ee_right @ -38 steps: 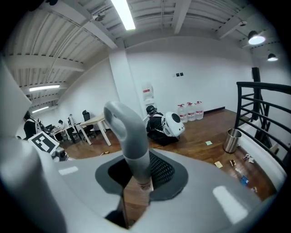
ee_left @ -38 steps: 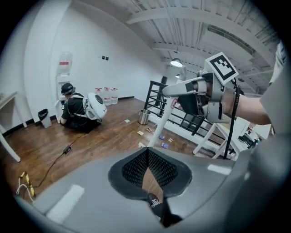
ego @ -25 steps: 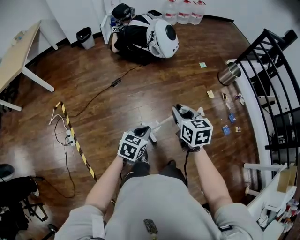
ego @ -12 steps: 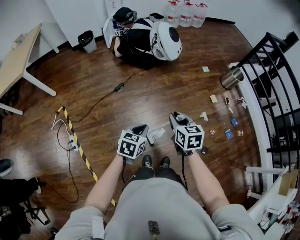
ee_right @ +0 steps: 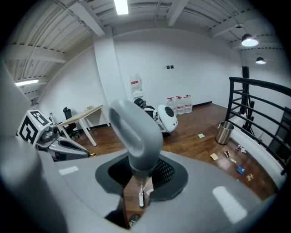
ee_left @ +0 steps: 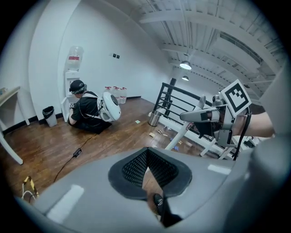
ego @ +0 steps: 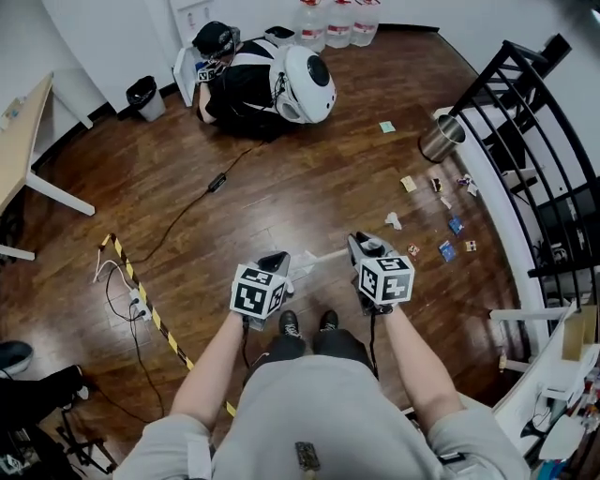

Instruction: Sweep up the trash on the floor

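Several scraps of trash lie on the wooden floor by the railing: a yellow piece (ego: 409, 184), a white crumpled one (ego: 393, 221) and blue bits (ego: 455, 225), also seen in the right gripper view (ee_right: 213, 156). My right gripper (ego: 362, 247) is shut on the grey-topped handle (ee_right: 135, 129) of a white sweeping tool; its pole (ee_left: 182, 134) slants down to a white head (ego: 305, 265) on the floor by my feet. My left gripper (ego: 277, 262) hangs beside it, shut (ee_left: 148, 166) with nothing between its pads; only my shoe shows below it.
A steel bin (ego: 437, 139) stands by the black railing (ego: 525, 122). A person (ego: 248, 80) crouches at the far wall near water bottles (ego: 333, 23). A cable and power strip (ego: 139, 302) and striped tape (ego: 159, 314) lie at the left.
My right gripper has come down and back toward my body with the handle. The left gripper shifted slightly. The trash now lies closer ahead at the right.
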